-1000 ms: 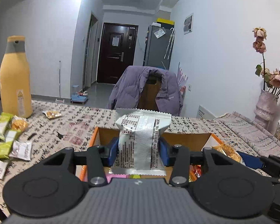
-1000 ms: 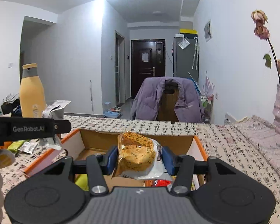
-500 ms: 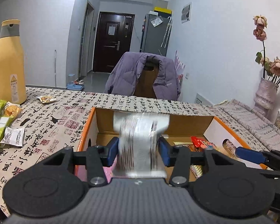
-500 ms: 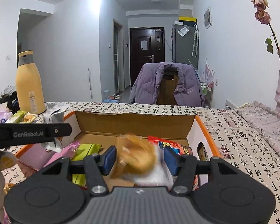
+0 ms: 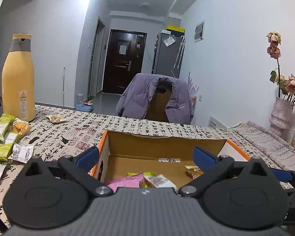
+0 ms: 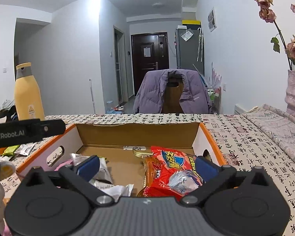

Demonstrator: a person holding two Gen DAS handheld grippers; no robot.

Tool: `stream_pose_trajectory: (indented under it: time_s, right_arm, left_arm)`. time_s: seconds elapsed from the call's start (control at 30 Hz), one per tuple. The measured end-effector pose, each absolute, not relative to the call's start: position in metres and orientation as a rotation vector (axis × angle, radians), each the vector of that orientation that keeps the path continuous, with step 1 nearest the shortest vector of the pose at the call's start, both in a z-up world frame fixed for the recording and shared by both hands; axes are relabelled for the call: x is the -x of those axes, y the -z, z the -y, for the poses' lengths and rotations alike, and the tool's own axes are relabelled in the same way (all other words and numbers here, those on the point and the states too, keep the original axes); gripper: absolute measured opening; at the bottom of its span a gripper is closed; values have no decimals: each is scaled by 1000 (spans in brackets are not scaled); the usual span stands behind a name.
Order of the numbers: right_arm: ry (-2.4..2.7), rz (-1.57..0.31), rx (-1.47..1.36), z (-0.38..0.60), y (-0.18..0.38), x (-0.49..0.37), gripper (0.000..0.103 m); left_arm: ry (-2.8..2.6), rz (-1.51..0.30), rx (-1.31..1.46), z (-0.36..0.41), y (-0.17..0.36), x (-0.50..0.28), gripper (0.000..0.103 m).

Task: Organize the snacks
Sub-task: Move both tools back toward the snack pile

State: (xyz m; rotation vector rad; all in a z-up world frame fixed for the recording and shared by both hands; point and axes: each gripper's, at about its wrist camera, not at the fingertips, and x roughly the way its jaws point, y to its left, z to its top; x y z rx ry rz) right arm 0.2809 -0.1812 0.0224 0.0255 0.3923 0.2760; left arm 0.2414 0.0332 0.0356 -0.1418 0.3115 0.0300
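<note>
An open cardboard box (image 5: 167, 143) with an orange rim stands on the patterned tablecloth in front of both grippers. My left gripper (image 5: 145, 155) hangs over the box's left half, its jaws opening wide with nothing between them. Below it lie a pink packet (image 5: 125, 182), a white packet (image 5: 159, 181) and a golden packet (image 5: 193, 170). In the right wrist view my right gripper (image 6: 147, 166) is over the same box (image 6: 137, 133), jaws also opening and empty. A red packet (image 6: 173, 169) and a silvery white packet (image 6: 104, 169) lie under it.
Loose snacks lie on the table to the left: green bars (image 5: 4, 149), a white packet (image 5: 22, 153), a biscuit packet (image 5: 19, 126), and a small packet (image 5: 56, 118) further back. A tall yellow bottle (image 5: 17, 78) stands at far left. A vase of dried roses (image 5: 281, 114) and folded cloth (image 5: 265, 143) sit at right.
Both grippers have opened wide. The white packet has dropped from the left gripper and the orange biscuit packet from the right one, both down into the box.
</note>
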Motion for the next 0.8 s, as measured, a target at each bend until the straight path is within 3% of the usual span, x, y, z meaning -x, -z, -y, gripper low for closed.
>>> stream_pose_trajectory:
  time_s: [0.8]
  right_arm:
    - [-228, -347, 49, 178, -50, -247, 103]
  left_arm:
    - [-41, -309, 151, -30, -66, -211, 103]
